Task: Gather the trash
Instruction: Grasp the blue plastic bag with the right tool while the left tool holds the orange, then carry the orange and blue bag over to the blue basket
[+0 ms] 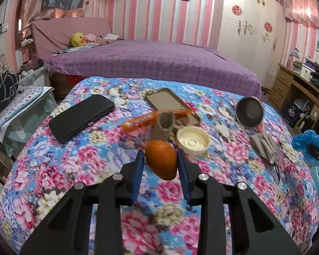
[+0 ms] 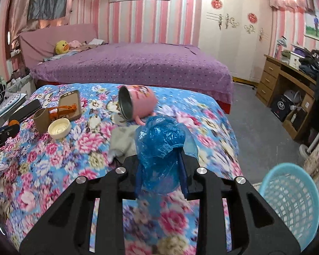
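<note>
The left tool [image 1: 159, 159] is clamped on an orange peel [image 1: 162, 159], holding it above the flowered desk [image 1: 53, 180] just on the near side of the cream lid [image 1: 192, 140]. The peel looks light, curved and fairly stiff, with a waxy skin that could slip, so a grip across its middle, as here, seems the safest. The right tool [image 2: 161, 170] is closed on a crumpled blue plastic bag [image 2: 159, 146], to the right of the cream lid [image 2: 59, 128] and out toward the pale blue basket [image 2: 291, 199] beside the desk. The bag is probably very light, soft and slick; it squashes under the pads, so bunched folds should hold better than a loose edge. Near the lid stand a cardboard tube [image 1: 162, 127] and an orange wrapper [image 1: 151, 119], both likely light and easily crushed.
</note>
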`<act>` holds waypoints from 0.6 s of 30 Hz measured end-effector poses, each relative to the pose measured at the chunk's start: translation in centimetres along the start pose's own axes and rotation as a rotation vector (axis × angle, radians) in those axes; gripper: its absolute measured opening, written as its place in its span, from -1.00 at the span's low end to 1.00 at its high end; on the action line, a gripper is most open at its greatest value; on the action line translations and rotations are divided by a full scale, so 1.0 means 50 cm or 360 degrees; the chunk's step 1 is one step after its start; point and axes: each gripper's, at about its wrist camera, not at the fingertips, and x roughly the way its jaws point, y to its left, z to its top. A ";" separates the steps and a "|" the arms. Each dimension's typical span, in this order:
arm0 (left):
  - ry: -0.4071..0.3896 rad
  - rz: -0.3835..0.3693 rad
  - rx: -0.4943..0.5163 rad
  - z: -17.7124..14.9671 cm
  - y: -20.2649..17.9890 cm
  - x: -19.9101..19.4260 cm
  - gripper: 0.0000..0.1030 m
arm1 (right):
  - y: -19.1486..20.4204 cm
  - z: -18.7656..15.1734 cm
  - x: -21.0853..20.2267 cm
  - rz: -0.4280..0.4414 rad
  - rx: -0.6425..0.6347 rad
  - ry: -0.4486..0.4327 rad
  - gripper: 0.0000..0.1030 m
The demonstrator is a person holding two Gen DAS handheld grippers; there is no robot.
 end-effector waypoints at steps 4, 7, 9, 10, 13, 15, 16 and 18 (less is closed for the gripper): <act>0.0011 -0.0012 0.0029 -0.009 -0.023 0.000 -0.38 | -0.019 -0.015 -0.005 0.0009 0.0022 -0.0002 -0.46; 0.0013 -0.0011 0.0055 -0.014 -0.038 0.004 -0.38 | -0.026 -0.027 0.002 0.0015 0.0032 0.0012 -0.46; 0.0021 0.0001 0.0074 -0.017 -0.048 0.010 -0.38 | -0.030 -0.033 0.004 0.0015 0.0017 0.0020 -0.46; 0.0023 0.0004 0.0077 -0.019 -0.051 0.011 -0.38 | -0.032 -0.033 0.003 0.0018 0.0011 0.0016 -0.46; 0.0030 -0.0002 0.0077 -0.022 -0.057 0.016 -0.38 | -0.041 -0.032 -0.001 0.0036 0.0015 0.0000 -0.46; 0.0031 0.0005 0.0083 -0.024 -0.063 0.018 -0.38 | -0.047 -0.033 -0.001 0.0036 0.0013 -0.0002 -0.46; 0.0035 0.0009 0.0085 -0.026 -0.066 0.019 -0.38 | -0.051 -0.034 -0.001 0.0039 0.0016 -0.0001 -0.46; 0.0050 0.0010 0.0086 -0.030 -0.073 0.020 -0.38 | -0.059 -0.035 -0.002 0.0044 0.0025 -0.0003 -0.46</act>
